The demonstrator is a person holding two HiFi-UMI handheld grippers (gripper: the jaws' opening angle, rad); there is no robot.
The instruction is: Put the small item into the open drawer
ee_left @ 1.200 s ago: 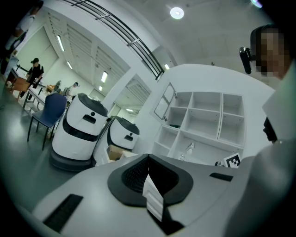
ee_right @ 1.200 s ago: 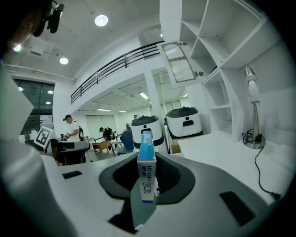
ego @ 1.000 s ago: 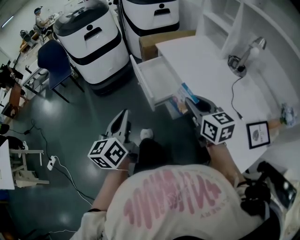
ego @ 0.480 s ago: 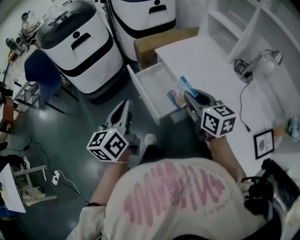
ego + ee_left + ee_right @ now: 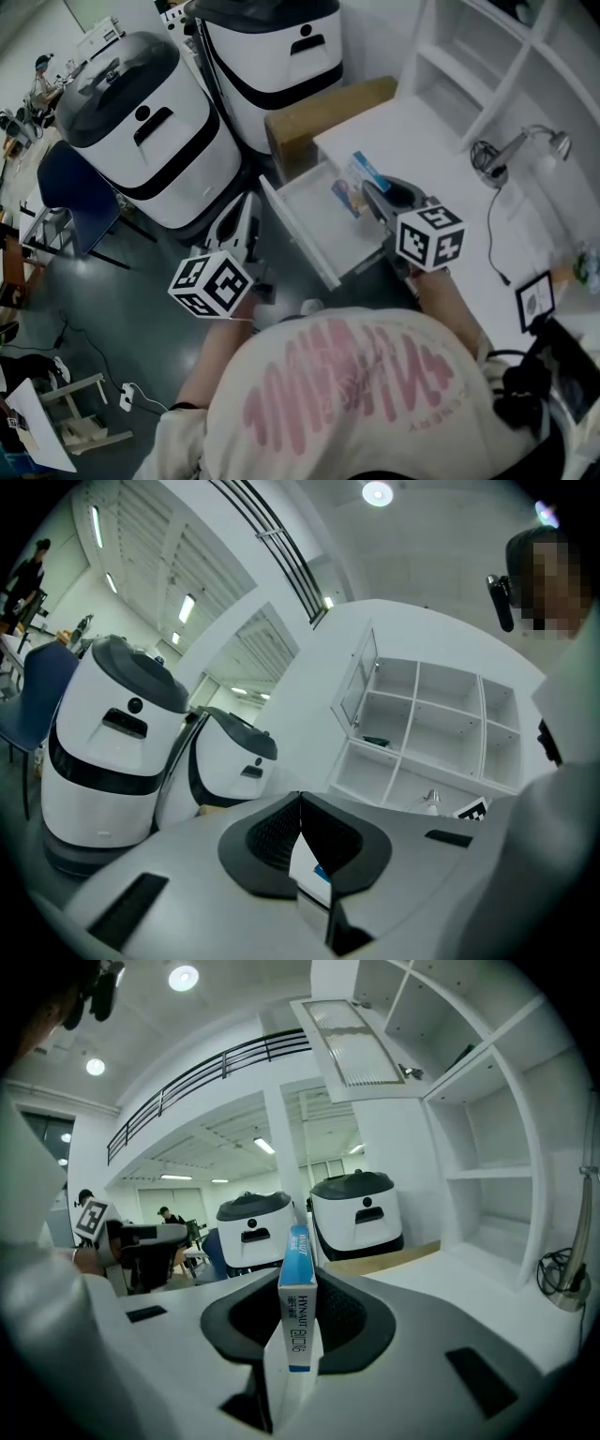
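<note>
Since a second ago, my right tool (image 5: 368, 194) has carried the small blue-and-white box (image 5: 353, 182) from the drawer's front lip to over its inner end, at 1 o'clock from me. Its jaws clamp the box, which stands on edge between them. The open drawer (image 5: 317, 223) juts from the white tabletop (image 5: 422, 141). My left tool (image 5: 246, 208), at the drawer's 9 o'clock, is closed and empty.

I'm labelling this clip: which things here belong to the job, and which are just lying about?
Job: small blue-and-white box, held in right gripper; open white drawer.
Lying about: brown cardboard box; silver desk lamp; black-framed card; blue chair.
</note>
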